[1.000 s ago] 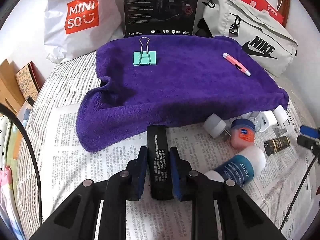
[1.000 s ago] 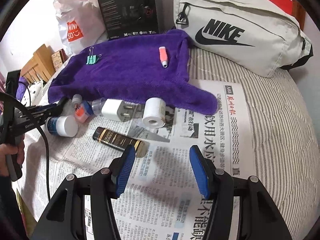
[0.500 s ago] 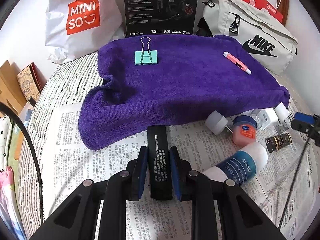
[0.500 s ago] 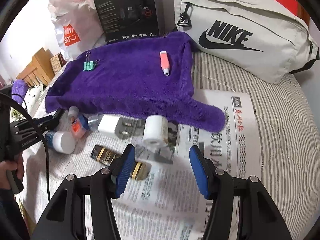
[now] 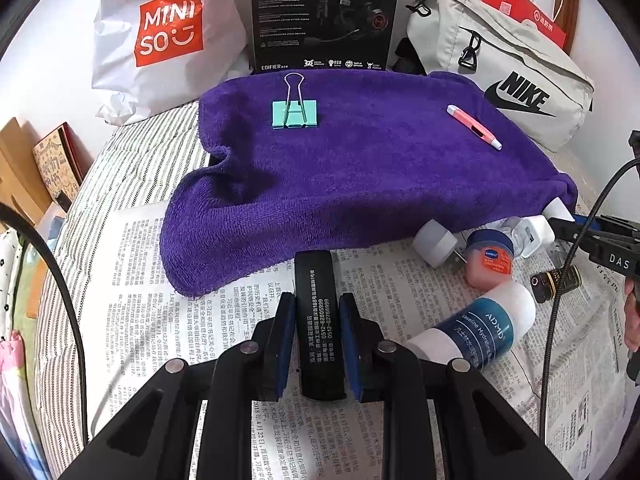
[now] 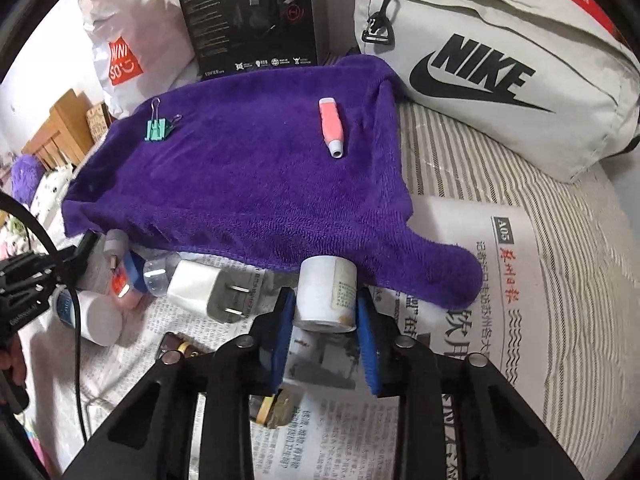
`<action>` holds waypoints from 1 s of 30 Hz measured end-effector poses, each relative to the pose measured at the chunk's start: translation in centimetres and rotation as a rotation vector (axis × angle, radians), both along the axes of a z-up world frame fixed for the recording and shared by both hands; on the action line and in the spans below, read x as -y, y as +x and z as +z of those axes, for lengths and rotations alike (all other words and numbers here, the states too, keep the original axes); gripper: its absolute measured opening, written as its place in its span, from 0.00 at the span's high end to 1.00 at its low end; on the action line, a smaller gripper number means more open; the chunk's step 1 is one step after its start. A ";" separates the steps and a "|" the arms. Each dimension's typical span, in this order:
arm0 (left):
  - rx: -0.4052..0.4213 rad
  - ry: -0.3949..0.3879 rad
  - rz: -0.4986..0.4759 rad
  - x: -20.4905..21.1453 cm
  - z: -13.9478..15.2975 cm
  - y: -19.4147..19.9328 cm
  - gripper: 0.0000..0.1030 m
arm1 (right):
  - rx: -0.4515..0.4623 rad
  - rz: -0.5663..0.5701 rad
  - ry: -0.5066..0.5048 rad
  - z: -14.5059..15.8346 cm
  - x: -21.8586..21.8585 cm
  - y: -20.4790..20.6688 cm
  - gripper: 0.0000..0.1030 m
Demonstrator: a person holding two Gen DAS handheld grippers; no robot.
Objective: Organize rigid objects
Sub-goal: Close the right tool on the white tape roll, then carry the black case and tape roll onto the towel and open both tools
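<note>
My left gripper is shut on a black rectangular bar with white print, held over the newspaper just in front of the purple towel. A green binder clip and a pink pen-like tube lie on the towel. My right gripper has its jaws around a small white bottle lying at the towel's front edge; the blue pads sit at both its sides. The clip and pink tube also show in the right wrist view.
On the newspaper lie a white-blue Vaseline tube, a pink jar, a white charger, a gold-black tube and a grey cap. A Nike bag, black box and Miniso bag stand behind.
My right gripper moved forward to the white bottle and narrowed its jaws around it. My left gripper stayed shut on the black bar, nearly still.
</note>
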State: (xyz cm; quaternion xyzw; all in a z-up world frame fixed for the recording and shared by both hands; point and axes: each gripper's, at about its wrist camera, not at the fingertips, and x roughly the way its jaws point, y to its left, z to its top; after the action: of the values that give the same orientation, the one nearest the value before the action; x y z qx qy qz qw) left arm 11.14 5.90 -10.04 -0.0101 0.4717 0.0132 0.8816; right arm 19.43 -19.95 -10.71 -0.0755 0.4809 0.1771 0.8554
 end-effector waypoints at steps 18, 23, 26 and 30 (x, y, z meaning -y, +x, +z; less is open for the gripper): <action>0.000 -0.015 0.022 -0.1 0.2 -0.2 0.79 | 0.001 -0.002 0.027 1.0 1.3 -0.3 0.71; 0.010 -0.057 0.027 -0.5 1.0 -0.8 0.79 | 0.000 -0.005 0.029 1.8 1.9 -1.1 0.71; 0.004 -0.052 0.035 -0.9 1.2 -0.9 0.79 | -0.007 0.004 0.030 2.1 2.0 -1.4 0.71; -0.002 -0.068 0.036 -1.1 1.5 -1.0 0.79 | -0.020 0.010 0.054 2.5 2.0 -1.6 0.71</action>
State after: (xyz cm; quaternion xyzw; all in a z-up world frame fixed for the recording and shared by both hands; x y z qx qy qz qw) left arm 10.15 7.05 -8.54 -0.0487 0.4726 0.0129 0.8799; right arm 17.85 -21.93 -8.23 -0.0530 0.4841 0.1949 0.8514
